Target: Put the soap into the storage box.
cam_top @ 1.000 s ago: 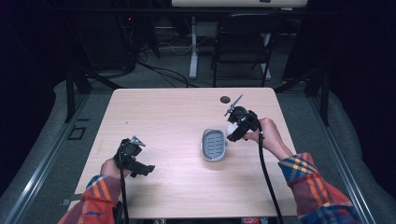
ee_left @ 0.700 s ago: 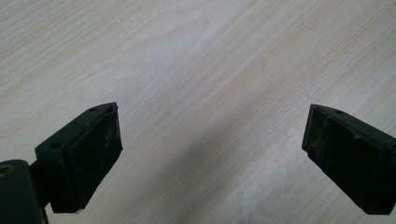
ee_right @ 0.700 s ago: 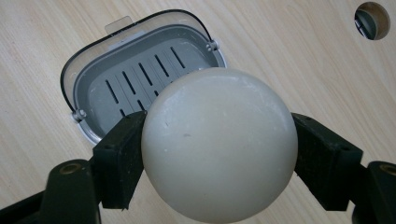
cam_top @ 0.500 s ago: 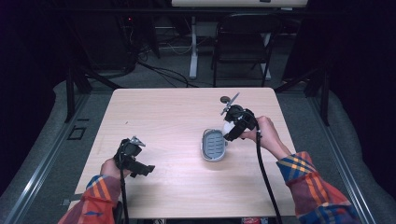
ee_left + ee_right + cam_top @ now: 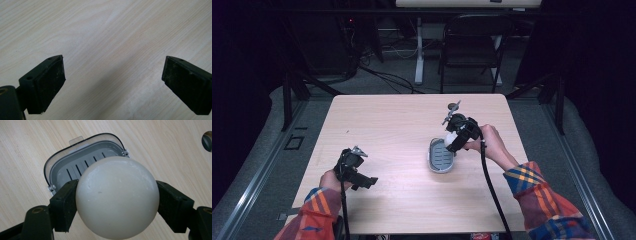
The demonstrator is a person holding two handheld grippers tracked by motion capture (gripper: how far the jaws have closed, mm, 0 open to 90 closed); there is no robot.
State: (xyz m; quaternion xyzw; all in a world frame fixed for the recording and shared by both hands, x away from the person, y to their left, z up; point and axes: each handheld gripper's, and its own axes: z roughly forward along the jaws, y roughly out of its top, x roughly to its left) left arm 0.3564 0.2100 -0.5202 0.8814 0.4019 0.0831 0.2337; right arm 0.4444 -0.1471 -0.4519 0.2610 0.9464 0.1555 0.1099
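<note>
A round white soap bar (image 5: 117,197) sits between the jaws of my right gripper (image 5: 117,206), which is shut on it. Just beyond and below lies an open grey soap dish (image 5: 65,170) with a slotted floor and a clear rim. In the high view the right gripper (image 5: 453,141) holds the soap bar (image 5: 450,138) over the far end of the soap dish (image 5: 440,157), right of the table's middle. My left gripper (image 5: 363,182) rests near the front left, and in its own view the left gripper (image 5: 112,85) stands open over bare wood.
The light wooden table (image 5: 387,125) has bare room across its left and middle. A small dark round object (image 5: 454,106) lies near the far edge behind the right gripper, and that object (image 5: 207,141) also shows in the right gripper view. A folding chair (image 5: 472,45) stands beyond the table.
My right gripper has shifted slightly to the left with the soap bar, over the far end of the dish. The left gripper has kept still.
</note>
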